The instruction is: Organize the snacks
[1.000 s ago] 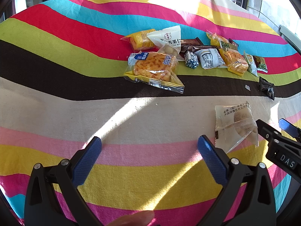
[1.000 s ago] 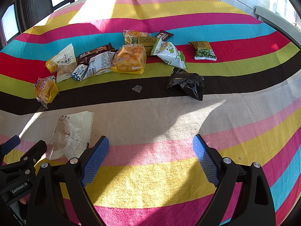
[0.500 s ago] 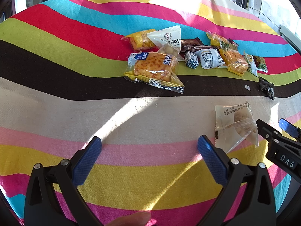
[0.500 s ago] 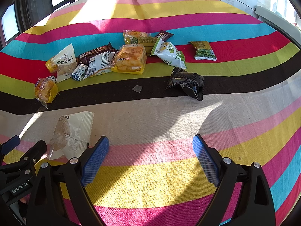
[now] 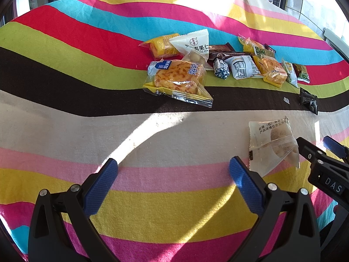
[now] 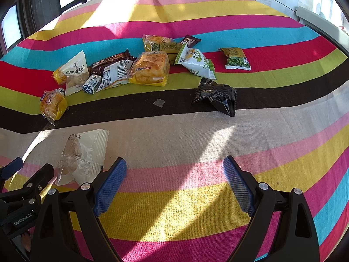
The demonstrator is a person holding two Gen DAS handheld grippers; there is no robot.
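Left gripper (image 5: 173, 180) and right gripper (image 6: 174, 180) side by side, low, jaws wide apart (nothing held).

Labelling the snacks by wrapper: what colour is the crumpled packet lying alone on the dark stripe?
Glossy black packet, clearest in the right wrist view.

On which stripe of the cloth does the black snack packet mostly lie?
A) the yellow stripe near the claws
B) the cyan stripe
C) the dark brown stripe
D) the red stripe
C: the black snack packet lies on the dark brown stripe, its lower corner reaching the cream band.
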